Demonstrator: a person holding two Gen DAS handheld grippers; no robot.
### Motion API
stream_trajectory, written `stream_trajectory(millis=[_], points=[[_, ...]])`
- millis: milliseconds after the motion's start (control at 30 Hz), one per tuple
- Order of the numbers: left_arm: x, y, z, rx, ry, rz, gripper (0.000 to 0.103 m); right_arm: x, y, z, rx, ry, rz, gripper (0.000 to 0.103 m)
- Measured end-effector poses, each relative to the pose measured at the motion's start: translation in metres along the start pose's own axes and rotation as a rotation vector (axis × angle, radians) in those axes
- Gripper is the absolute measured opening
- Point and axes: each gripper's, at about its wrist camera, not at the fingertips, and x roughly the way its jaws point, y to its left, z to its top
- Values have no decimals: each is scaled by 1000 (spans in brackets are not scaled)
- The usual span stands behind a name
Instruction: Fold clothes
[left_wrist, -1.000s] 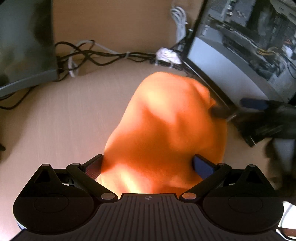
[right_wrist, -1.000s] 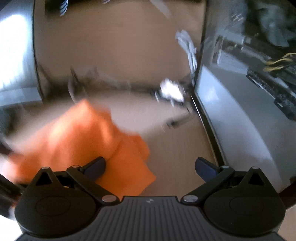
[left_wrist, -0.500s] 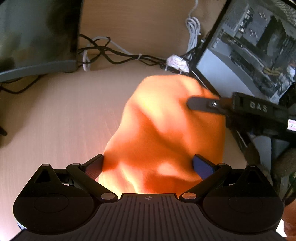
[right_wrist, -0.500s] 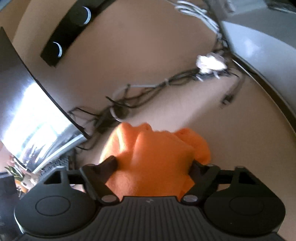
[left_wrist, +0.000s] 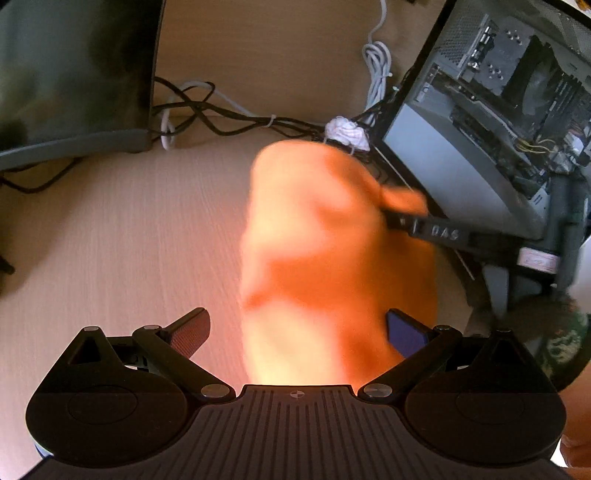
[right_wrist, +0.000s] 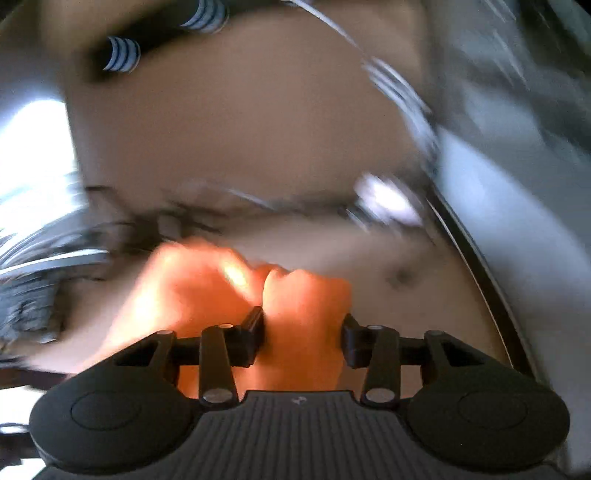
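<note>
The orange garment (left_wrist: 332, 258) lies bunched in the middle of the surface (left_wrist: 129, 229), towards its far right part near the open computer case (left_wrist: 498, 110) and the tangle of cables (left_wrist: 221, 118) at the far edge. The left tongs (left_wrist: 299, 328) stand apart, cloth between them unpinched. The right tongs (right_wrist: 303, 332) are closing on a fold; a shallow bite could slip, or a drag could snag the cables.

orange cloth (left_wrist: 332, 258), plain, no pattern. Desk (left_wrist: 129, 229) pale beige wood grain. Cables (left_wrist: 221, 118) black and white. PC case (left_wrist: 480, 122) grey. Left gripper pads (left_wrist: 406, 328): one blue, one reddish.
</note>
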Motion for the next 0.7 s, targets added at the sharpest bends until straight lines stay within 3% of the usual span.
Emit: stream_trajectory(millis=[67,167,300,400,500,600,633,700], points=[[2,2,3,-10,5,-10,103,9,-8,-8,6,32,-48,57],[7,0,4,-3,21,-9,103,8,-3,-12,-8,37,-23,59],[2,5,-6,-6,34,-16,103,8,22,-12,-91,56,120,59],[-9,15,-17,-20,34,21,103,7,56,-13,-170,20,214,54],[-24,35,-31,-81,33,66,103,3,84,0,-146,-2,375,48],[-44,57,-47,-151,2,127,103,9,107,16,-86,34,549,45],[-53,63,-52,-172,-9,153,103,15,116,18,-75,57,589,45],[-67,76,-60,-208,-28,194,103,26,138,15,-109,99,587,44]])
